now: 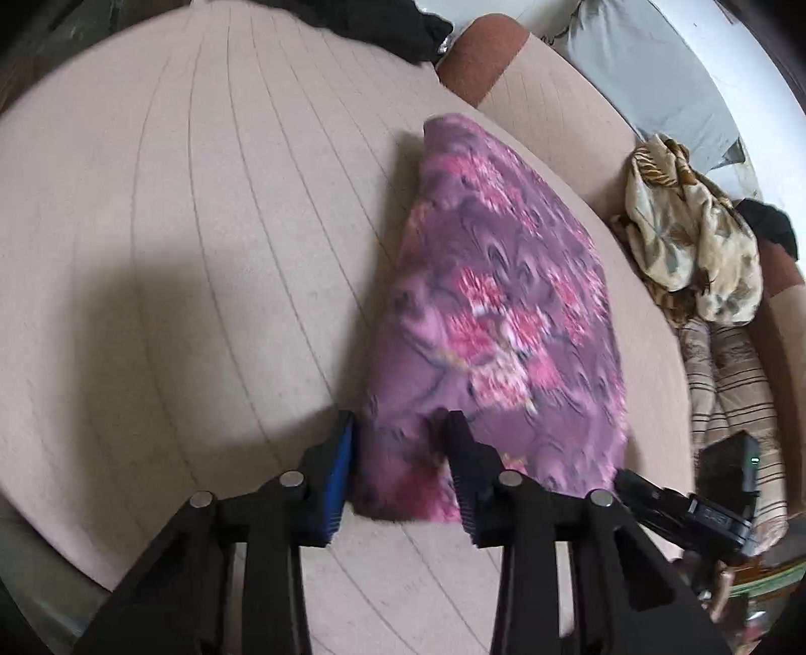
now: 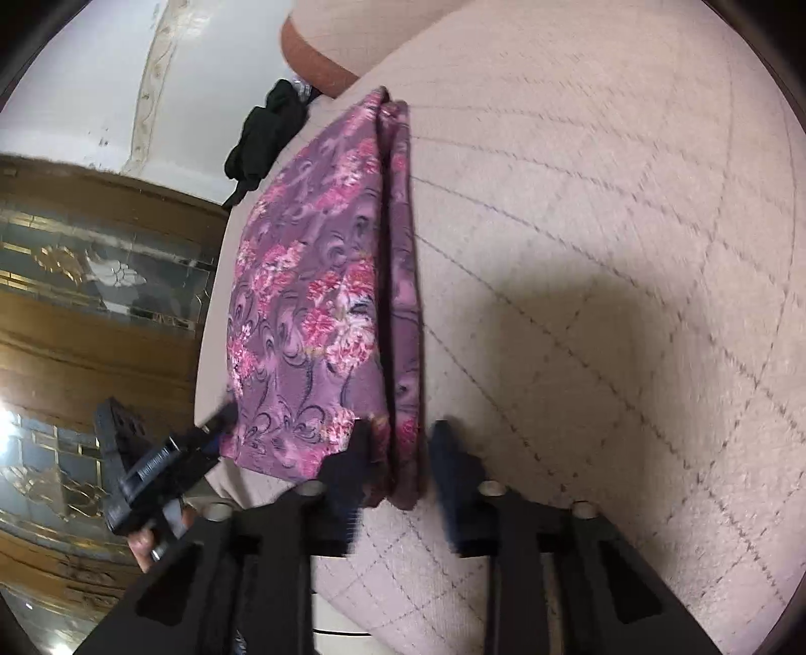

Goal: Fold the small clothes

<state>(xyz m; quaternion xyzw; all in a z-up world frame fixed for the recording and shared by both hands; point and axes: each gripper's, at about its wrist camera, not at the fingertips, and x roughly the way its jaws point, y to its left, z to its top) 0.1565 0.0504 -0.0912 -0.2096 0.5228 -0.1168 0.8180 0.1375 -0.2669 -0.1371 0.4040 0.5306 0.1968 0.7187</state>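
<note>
A purple garment with pink flowers (image 1: 504,302) lies folded on the beige quilted cushion (image 1: 176,226). My left gripper (image 1: 398,428) has its jaws apart around the garment's near left corner, with cloth between them. In the right wrist view the same garment (image 2: 312,302) lies in folded layers, and my right gripper (image 2: 398,438) stands with its jaws apart around the near right edge of those layers. The right gripper also shows in the left wrist view (image 1: 680,504), and the left gripper shows in the right wrist view (image 2: 166,468), at the garment's other corner.
A black cloth (image 1: 393,30) lies at the far end of the cushion. A crumpled beige patterned cloth (image 1: 690,242) and a striped one (image 1: 730,383) lie to the right. A brown bolster (image 1: 478,60) stands behind. A wooden glass-fronted cabinet (image 2: 75,302) is beyond the cushion edge.
</note>
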